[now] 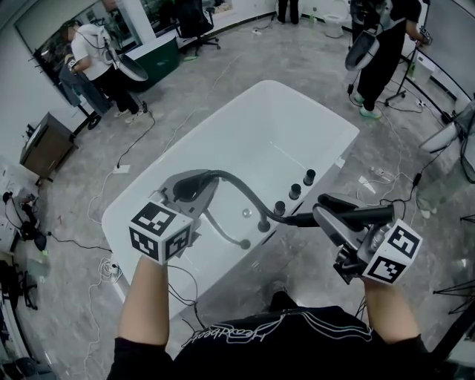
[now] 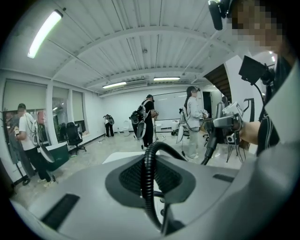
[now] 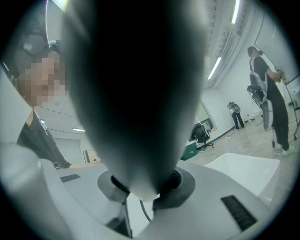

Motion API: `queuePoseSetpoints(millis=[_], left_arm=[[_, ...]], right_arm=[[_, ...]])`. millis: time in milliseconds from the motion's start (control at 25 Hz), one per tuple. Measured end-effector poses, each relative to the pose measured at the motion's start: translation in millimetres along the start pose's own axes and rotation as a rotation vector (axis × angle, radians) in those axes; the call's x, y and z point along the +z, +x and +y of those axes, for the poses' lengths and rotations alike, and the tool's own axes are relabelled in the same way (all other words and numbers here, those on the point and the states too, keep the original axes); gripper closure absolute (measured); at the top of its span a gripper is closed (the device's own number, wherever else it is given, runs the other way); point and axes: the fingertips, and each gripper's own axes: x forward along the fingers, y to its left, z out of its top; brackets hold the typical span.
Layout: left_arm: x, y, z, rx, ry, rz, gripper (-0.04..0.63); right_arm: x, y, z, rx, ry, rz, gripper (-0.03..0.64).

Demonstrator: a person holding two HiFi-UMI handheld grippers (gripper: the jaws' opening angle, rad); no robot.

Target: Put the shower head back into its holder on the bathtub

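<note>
The white bathtub [image 1: 148, 194] fills the middle of the head view, with a row of dark knobs [image 1: 295, 191] on its right rim. My right gripper [image 1: 326, 215] is shut on the black shower head [image 1: 371, 215], held level over that rim. In the right gripper view the shower head [image 3: 136, 93] is a dark blur between the jaws of the right gripper [image 3: 140, 187]. My left gripper [image 1: 194, 185] hangs over the tub's near end, shut on the black ribbed hose [image 1: 241, 189]. The hose [image 2: 147, 173] runs up between the jaws of the left gripper [image 2: 151, 185].
Cables [image 1: 111, 267] lie on the grey floor around the tub. Several people stand nearby, one at the back left [image 1: 96, 59] and one at the back right [image 1: 386, 52]. An office chair [image 1: 194, 22] and a dark cabinet [image 1: 44, 145] stand further off.
</note>
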Motion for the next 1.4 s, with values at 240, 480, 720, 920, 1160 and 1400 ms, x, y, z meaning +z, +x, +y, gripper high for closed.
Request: queuePoseSetpoints(millis=[240,480,720,920,1160,1400], left_arm=[[-49.5,17.3,4.9,0.025,-0.085,0.042,0.557],[-99.5,27.2,5.0,0.055,-0.210,0.053,0.557],[-152.6,31.3,0.9,0.057,-0.311,0.082,0.557],[-190.9,42.0,-12.8,0.043,-0.375,0.116,0.557],[-233.9,51.7,-33.5,0.007,-0.402,0.180,0.558],[-265.6,66.0,-61.5,-0.045,-0.446,0.208,0.557]], right_arm=[[-15.1,2.7,-16.4,-0.026,0.020,0.040,0.520],[-20.7,6.5,-22.8,-0.026,0.030,0.071,0.520],[-28.0,20.1,-17.3,-0.013,0.040,0.089,0.520],[-33.4,20.4,-19.6,-0.001,0.048,0.099,0.520],[-27.5,28.4,-13.1,0.030,0.060,0.085,0.520],[-22.4,38.6,-3.4,0.080,0.067,0.083,0.520]])
